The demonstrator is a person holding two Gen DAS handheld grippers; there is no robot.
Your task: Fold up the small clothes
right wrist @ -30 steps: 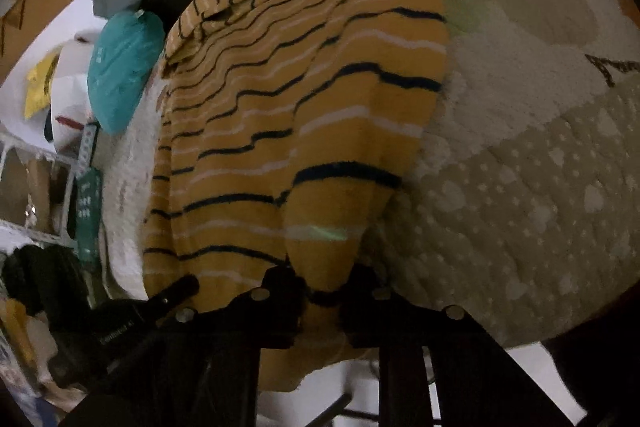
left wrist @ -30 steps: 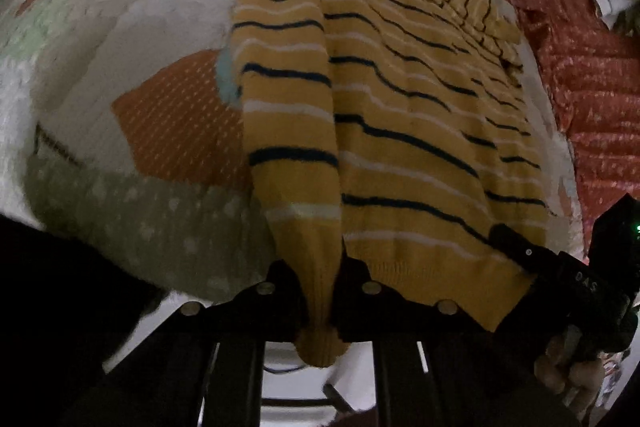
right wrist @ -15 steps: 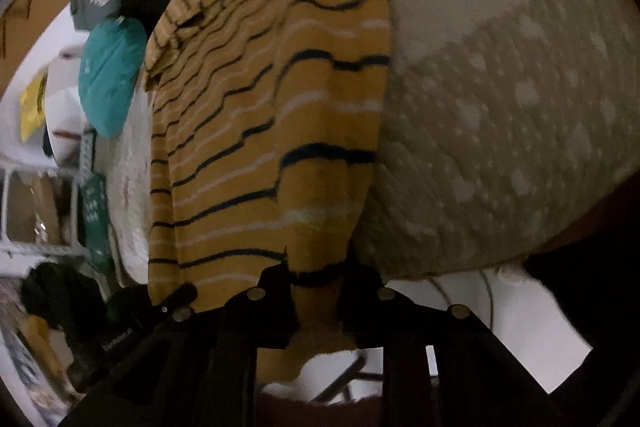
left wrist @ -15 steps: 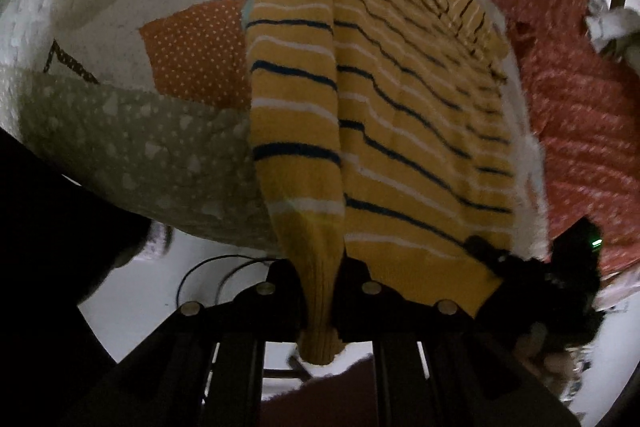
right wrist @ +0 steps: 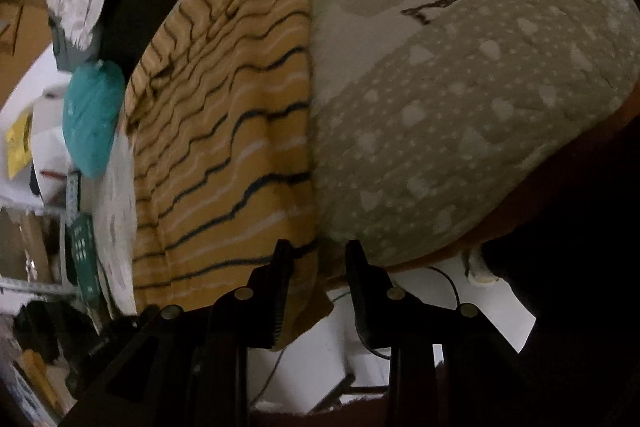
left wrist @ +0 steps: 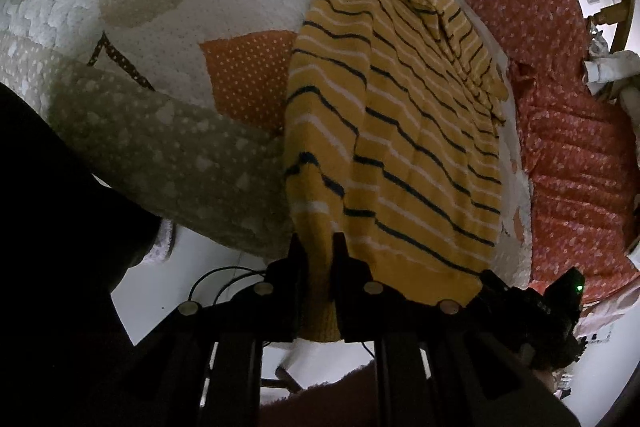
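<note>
— Sweater (left wrist: 400,131): where is it found?
— One yellow knitted sweater with dark and white stripes is laid across the patchwork quilt (left wrist: 168,39) of the bed, its hood at the far end and its hem hanging over the near edge. In the right wrist view the same sweater (right wrist: 224,147) is seen on the left part of the quilt (right wrist: 460,115).

— How are the grippers held?
— Both are pointed steeply down at the near edge of the bed. The left gripper (left wrist: 318,255) is clamped narrowly on a fold of the sweater's near left corner, cloth bulging below the fingers. The right gripper (right wrist: 316,263) has just been opening: a clear gap is seen between its fingers, the sweater's edge is lying against the left finger (right wrist: 280,267) only, and the right finger (right wrist: 356,263) is kept apart from the cloth.

— What is counted?
— Two grippers, one sweater, one quilt. Beyond the sweater one red flowered bedspread (left wrist: 568,115) is seen, and in the right wrist view one teal bag (right wrist: 92,119) to the left of the bed.
</note>
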